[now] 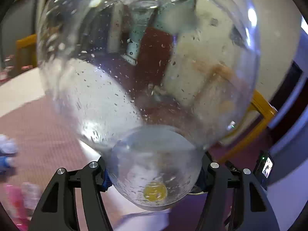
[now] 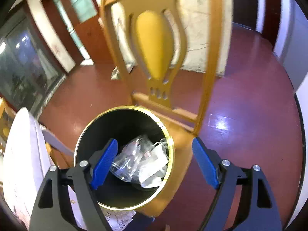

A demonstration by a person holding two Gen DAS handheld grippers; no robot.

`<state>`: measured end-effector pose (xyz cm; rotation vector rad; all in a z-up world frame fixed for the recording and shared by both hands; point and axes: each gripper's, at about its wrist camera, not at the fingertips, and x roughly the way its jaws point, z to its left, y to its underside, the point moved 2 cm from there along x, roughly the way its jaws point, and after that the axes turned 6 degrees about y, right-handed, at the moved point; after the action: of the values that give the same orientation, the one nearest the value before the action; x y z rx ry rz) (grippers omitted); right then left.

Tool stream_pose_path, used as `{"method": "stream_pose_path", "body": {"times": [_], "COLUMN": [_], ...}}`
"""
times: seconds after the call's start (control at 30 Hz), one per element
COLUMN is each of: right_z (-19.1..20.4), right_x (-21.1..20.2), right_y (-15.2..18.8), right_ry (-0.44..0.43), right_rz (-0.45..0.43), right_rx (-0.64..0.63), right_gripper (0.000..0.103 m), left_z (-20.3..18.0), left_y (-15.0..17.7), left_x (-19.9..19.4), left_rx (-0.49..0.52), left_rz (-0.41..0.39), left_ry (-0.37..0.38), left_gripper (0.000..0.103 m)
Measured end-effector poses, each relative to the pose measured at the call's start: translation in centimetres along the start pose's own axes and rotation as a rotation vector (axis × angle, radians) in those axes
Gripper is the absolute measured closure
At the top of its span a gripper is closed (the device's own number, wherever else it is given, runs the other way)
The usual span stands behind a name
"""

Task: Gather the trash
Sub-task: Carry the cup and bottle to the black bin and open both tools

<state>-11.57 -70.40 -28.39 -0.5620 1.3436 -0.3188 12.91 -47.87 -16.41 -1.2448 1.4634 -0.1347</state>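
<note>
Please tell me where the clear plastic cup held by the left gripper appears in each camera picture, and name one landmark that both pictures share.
Left wrist: the clear plastic cup fills the centre, its base clamped in the left gripper.
Right wrist: this cup is not in the picture; only other clear cups lie in the black bin, below the open right gripper.
Shared landmark: the yellow wooden chair.

From my right feed I see a glossy red-brown floor (image 2: 250, 100) catching a bright patch of light, with a yellow wooden chair (image 2: 154, 44) standing on it before a pale wall (image 2: 194, 28). Dark wood door frames (image 2: 63, 25) and a glass-fronted cabinet (image 2: 21, 67) line the left side.
</note>
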Motion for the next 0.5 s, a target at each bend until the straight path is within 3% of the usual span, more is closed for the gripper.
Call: {"method": "stream_pose_path", "body": {"times": [0.17, 0.37, 0.5], "right_z": [-3.2, -4.5, -4.9], "right_x": [-2.4, -2.4, -2.9], "right_y": [-0.5, 0.3, 0.7], "right_ry": [0.019, -0.002, -0.015], "right_rz": [-0.049, -0.054, -0.051], "right_rx": [0.038, 0.074, 0.082], "right_gripper": [0.023, 0.023, 0.023], "left_z": [-4.5, -7.7, -8.1], "left_y": [0.6, 2.4, 5.3], "left_x": [7.1, 15.7, 22.3], "left_rx": [0.015, 0.092, 0.129], "left_rz": [0.102, 0.228, 0.379], "left_ry": [0.097, 0.107, 0.085], "left_gripper": [0.04, 0.04, 0.04]}}
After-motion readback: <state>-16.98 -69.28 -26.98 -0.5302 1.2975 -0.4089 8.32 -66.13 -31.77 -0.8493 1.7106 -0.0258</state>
